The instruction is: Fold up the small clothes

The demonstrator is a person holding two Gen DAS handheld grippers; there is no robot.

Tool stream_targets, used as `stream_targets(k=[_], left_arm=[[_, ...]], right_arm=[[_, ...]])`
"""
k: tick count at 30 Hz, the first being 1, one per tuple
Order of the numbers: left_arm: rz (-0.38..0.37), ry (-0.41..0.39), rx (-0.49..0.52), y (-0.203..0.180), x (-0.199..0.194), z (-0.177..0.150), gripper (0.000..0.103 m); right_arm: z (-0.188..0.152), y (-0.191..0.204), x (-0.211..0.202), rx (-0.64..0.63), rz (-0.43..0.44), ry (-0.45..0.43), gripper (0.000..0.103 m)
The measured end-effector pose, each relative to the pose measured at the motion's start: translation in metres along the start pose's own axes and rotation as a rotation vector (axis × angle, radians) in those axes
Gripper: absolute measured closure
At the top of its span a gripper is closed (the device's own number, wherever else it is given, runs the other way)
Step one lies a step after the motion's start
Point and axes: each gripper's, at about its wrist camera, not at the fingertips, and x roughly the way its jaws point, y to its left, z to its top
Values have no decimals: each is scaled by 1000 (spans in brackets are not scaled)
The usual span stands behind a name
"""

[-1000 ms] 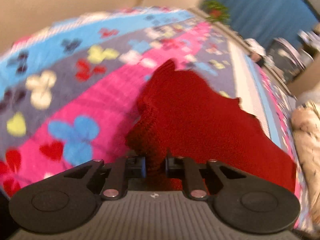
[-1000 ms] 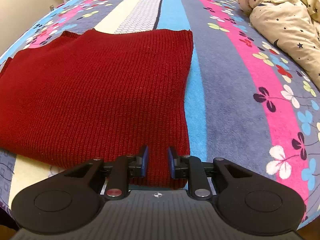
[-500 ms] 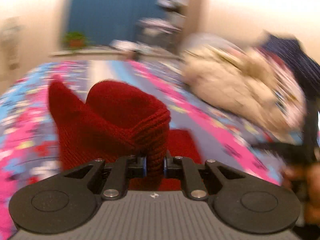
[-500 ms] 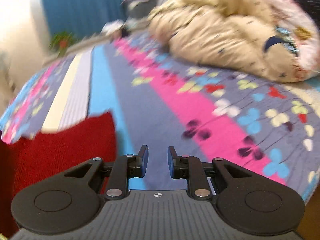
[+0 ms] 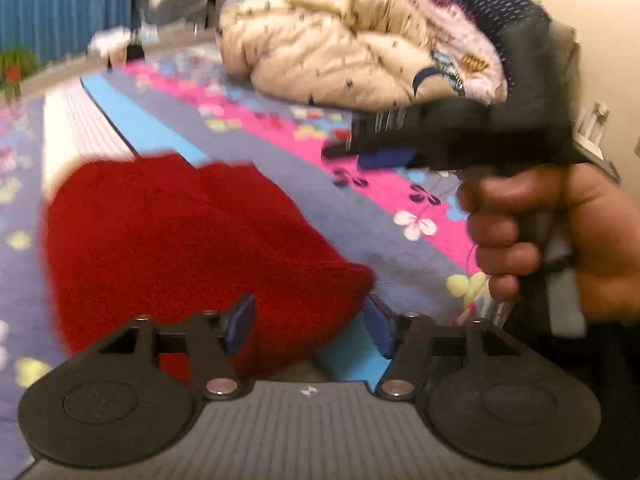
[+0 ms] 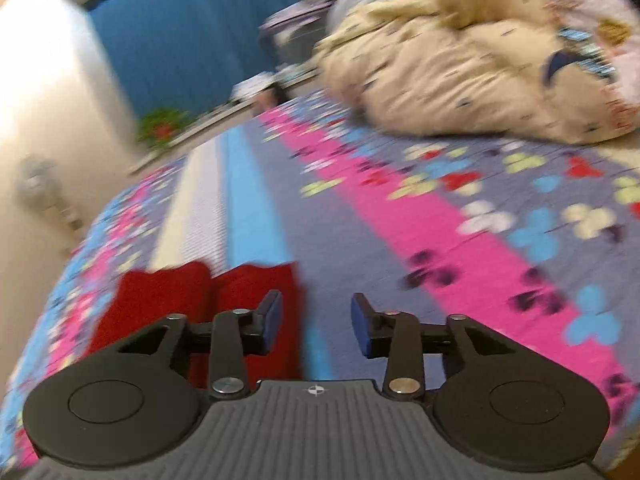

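Note:
The red knit sweater [image 5: 180, 240] lies folded over on the striped flowered bedspread [image 5: 280, 184]. My left gripper [image 5: 310, 324] is just above its near right corner, jaws opening. The knit's edge sits between the pads, and neither pad presses on it. In the right wrist view the sweater [image 6: 168, 296] shows at lower left, partly behind the left finger. My right gripper [image 6: 316, 320] is opening too, with only bedspread [image 6: 400, 220] between its fingers. In the left wrist view the right gripper [image 5: 360, 152] hovers to the right of the sweater, held by a person's hand [image 5: 560, 240].
A heap of beige star-print bedding and other clothes [image 5: 340, 52] fills the far right of the bed [image 6: 460, 64]. Beyond the bed are a blue curtain [image 6: 192, 40], a small plant [image 6: 160, 128] and a fan [image 6: 40, 184] by the wall.
My left gripper carried the sweater's pinched edge across over the garment, then let go and opened. My right gripper drew off the sweater, rolled and opened wider.

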Motion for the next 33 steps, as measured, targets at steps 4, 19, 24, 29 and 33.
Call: stream_targets(k=[4,19,24,29,33], left_arm=[[145,-65,94,44,-54,-18,31],[480,-97,-242,165,-100,-73,30],[471,-105,-254,163,-99,-72,30],[468,-83,-198,146,-90,-73,30],[460,-96,-187,140,-86,-73,30]], right_arm=[[-11,32,13,-101,46,66,60],[-36,84,25,-275,159,165,89],[-5,68,-27,-190,215,-120,93],[-33,57,27,-305,-32,229,95],[-30,66,16,-324,2,164,94]])
